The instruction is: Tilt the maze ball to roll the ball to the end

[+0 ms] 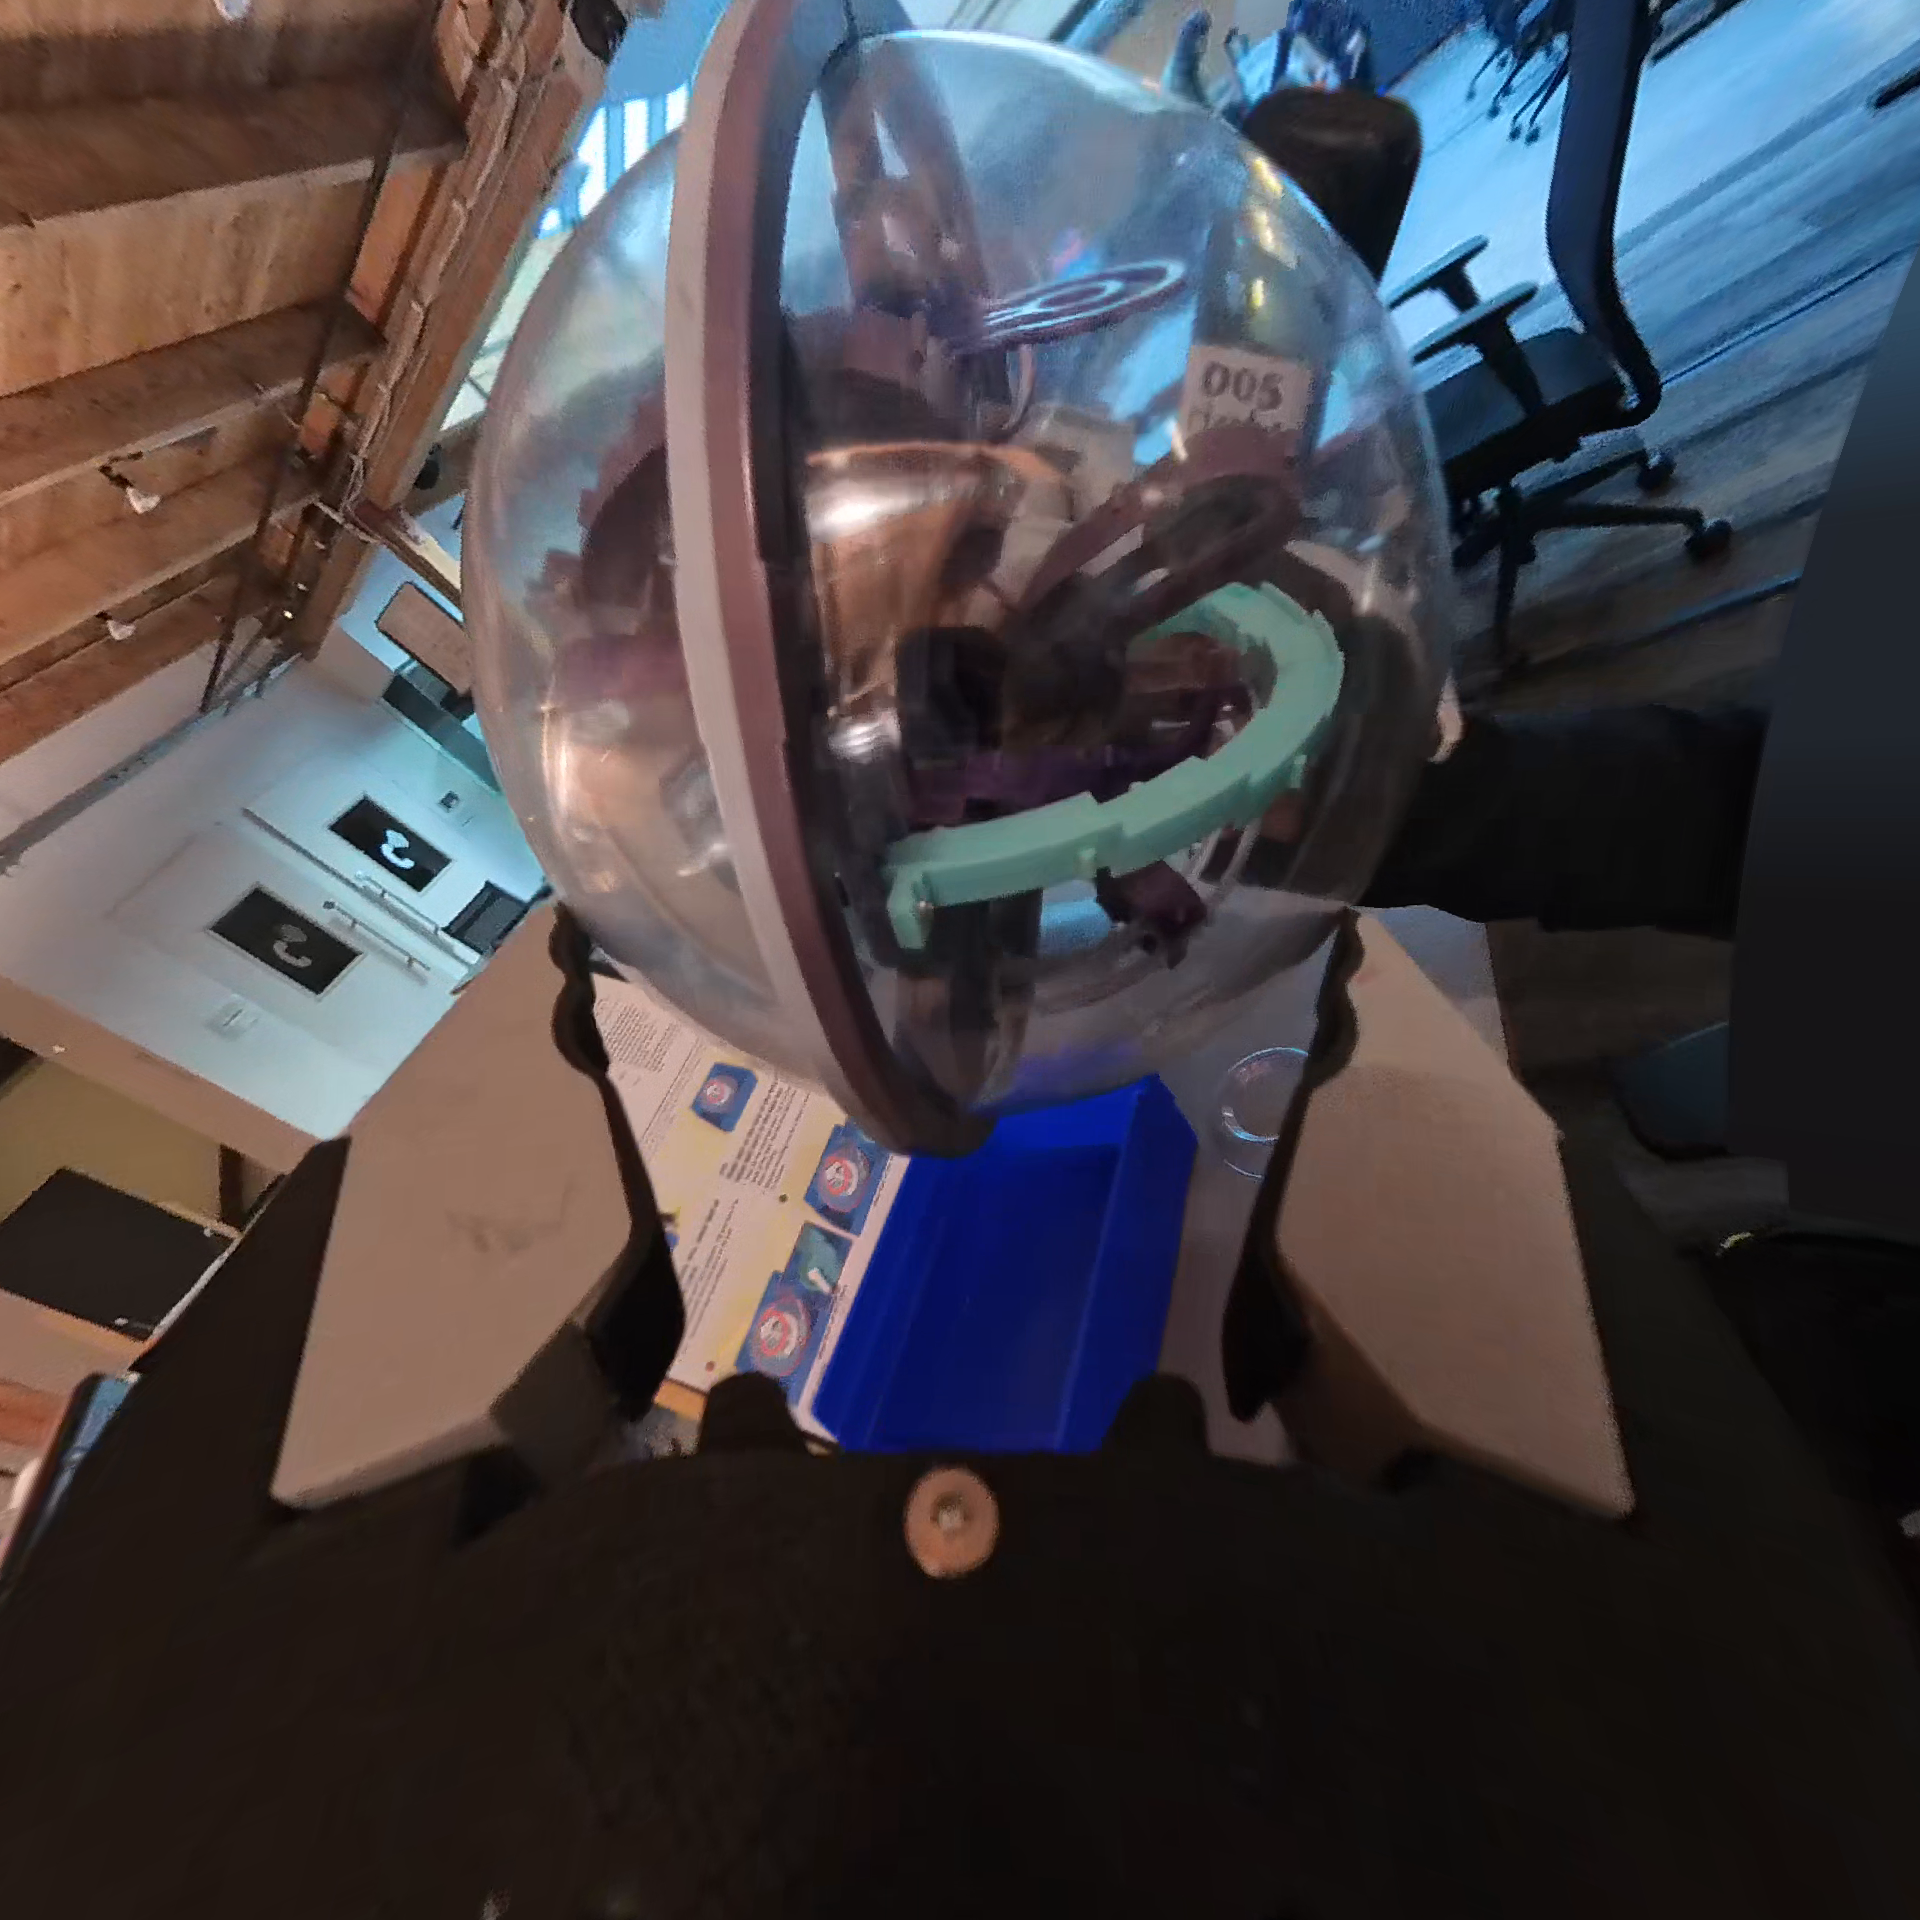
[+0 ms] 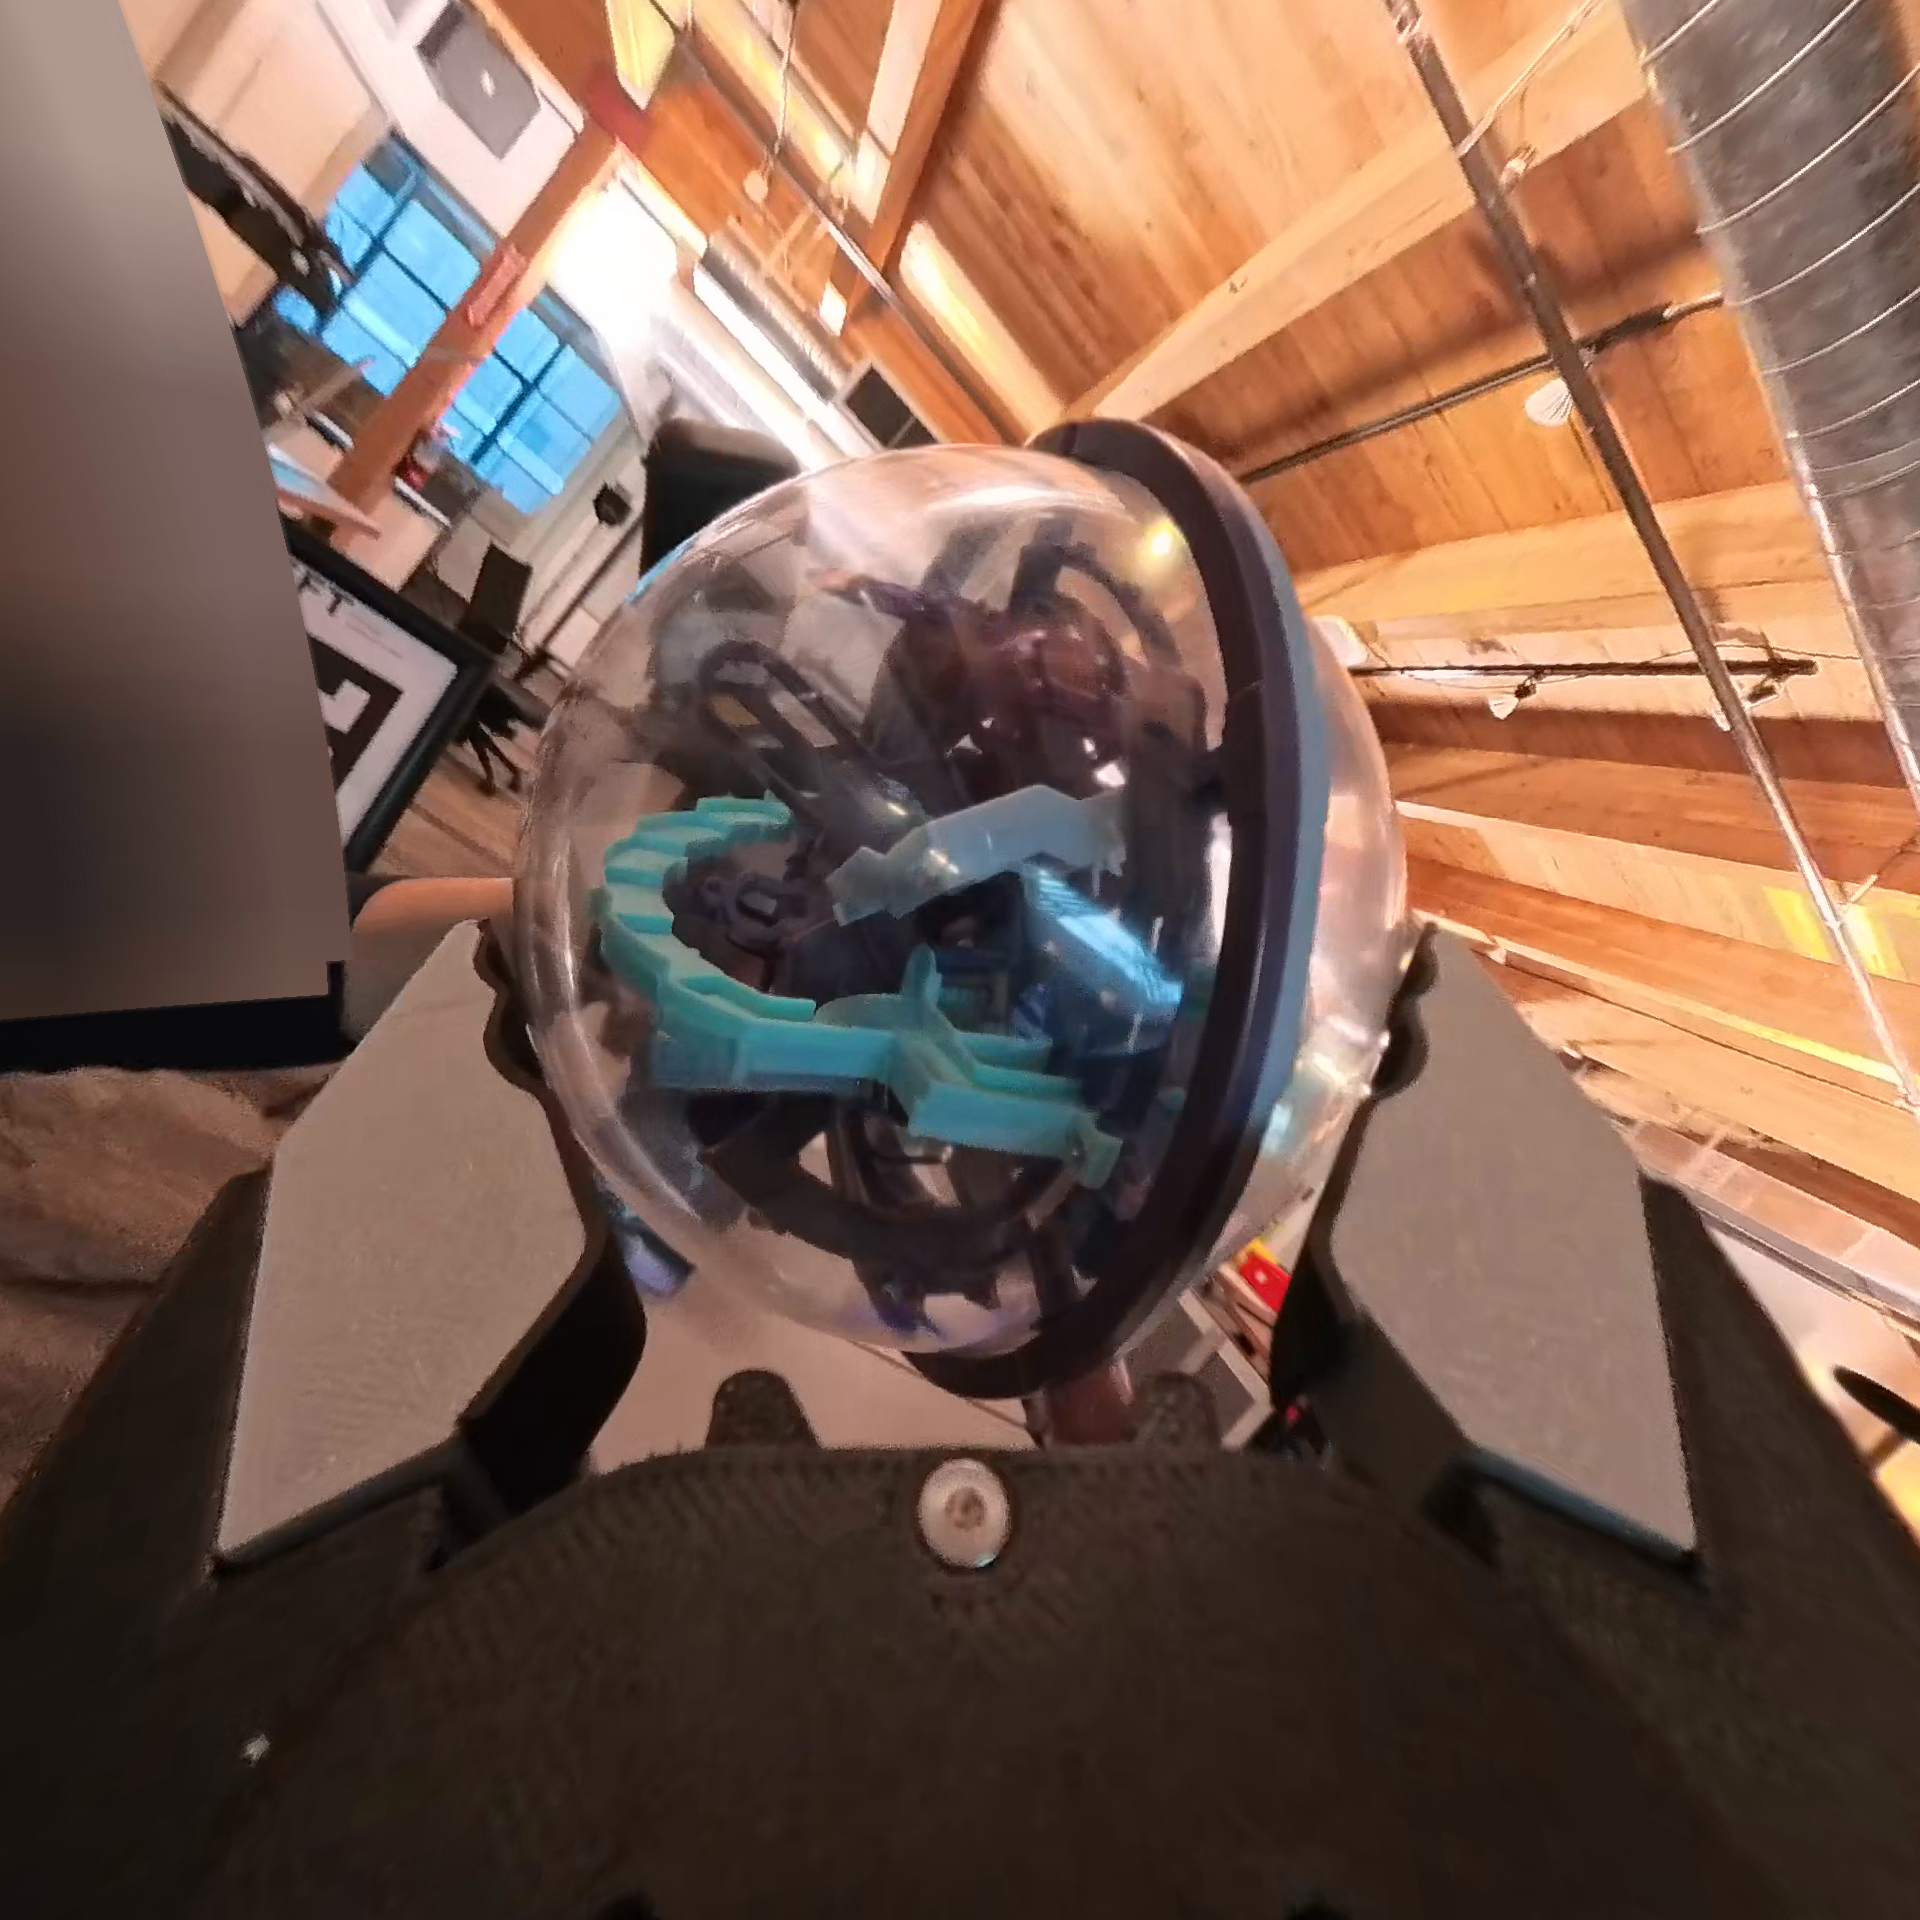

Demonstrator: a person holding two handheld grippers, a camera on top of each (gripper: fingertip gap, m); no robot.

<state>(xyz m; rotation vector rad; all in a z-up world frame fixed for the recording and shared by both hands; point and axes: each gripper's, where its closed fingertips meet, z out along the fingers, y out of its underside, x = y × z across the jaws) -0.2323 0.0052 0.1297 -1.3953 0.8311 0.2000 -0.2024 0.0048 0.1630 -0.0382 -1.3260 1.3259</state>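
Observation:
The maze ball [image 1: 935, 540] is a clear sphere with a dark band around its middle, and purple and teal tracks [image 1: 1195, 790] inside. It is held up in the air, tilted. My left gripper [image 1: 956, 935] has both fingertips [image 1: 569, 966] pressed against the ball's lower sides. In the right wrist view the maze ball [image 2: 935, 894] sits between my right gripper's [image 2: 951, 987] fingertips [image 2: 1397, 997], which also press on its sides. The teal track [image 2: 790, 1039] faces this camera. I cannot make out the small ball inside.
Below the ball lie a blue bin [image 1: 1008, 1268], a printed instruction sheet [image 1: 748, 1164] and a small clear dome [image 1: 1252, 1107]. A dark sleeve [image 1: 1558, 810] reaches in from the right. Office chairs [image 1: 1538, 343] stand behind. Wooden ceiling beams [image 2: 1455, 312] fill the right wrist view.

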